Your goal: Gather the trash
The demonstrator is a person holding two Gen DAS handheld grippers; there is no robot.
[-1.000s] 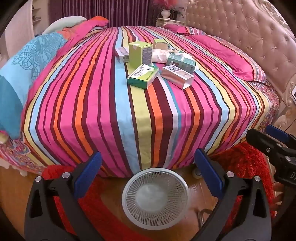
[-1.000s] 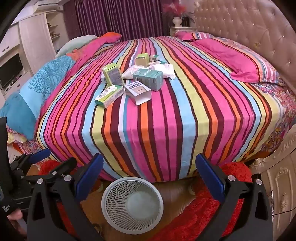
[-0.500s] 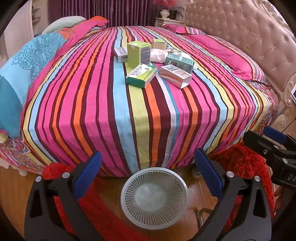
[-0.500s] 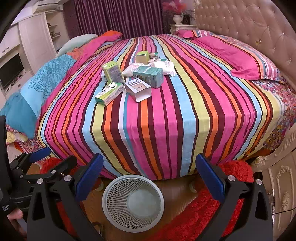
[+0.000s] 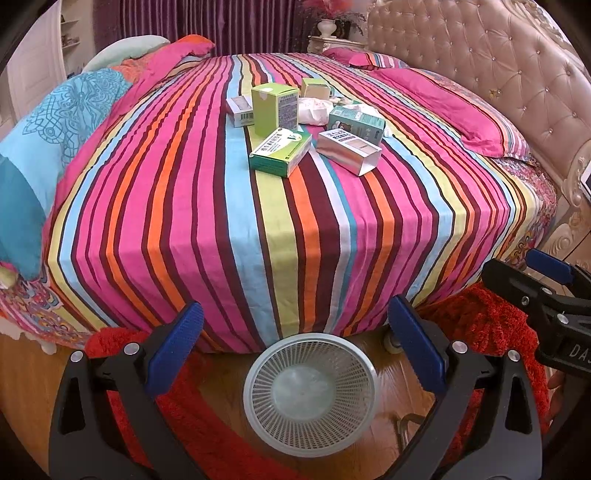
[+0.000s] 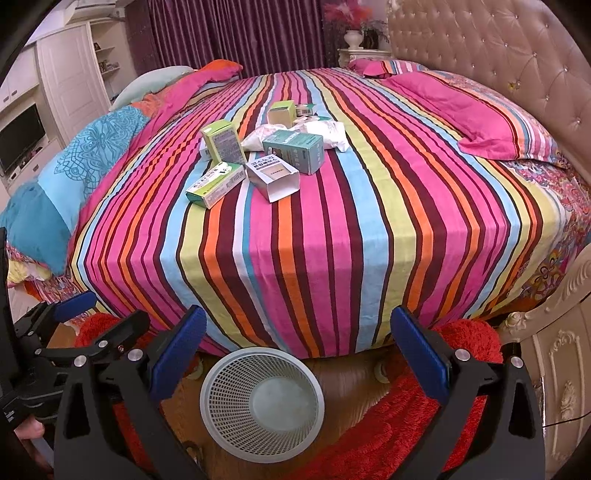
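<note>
Cardboard medicine boxes (image 5: 280, 151) cluster upper centre on the striped bedspread (image 5: 236, 236): probably light, crushable; grip across flat faces. Left gripper (image 5: 295, 343) and right gripper (image 6: 295, 343) stand apart, empty, above the mesh wastebasket (image 5: 312, 391).

Home bedroom, striped bed (image 5: 295, 206), tufted headboard (image 5: 491, 62)

bed: striped sheet (image 5: 207, 206) | headboard: tufted beige (image 5: 491, 62) | curtains: purple (image 6: 236, 33) | floor: wood (image 5: 33, 373), red rug (image 6: 388, 424)

Both views bedward, sharing basket (image 5: 310, 391) (image 6: 262, 402).
</note>
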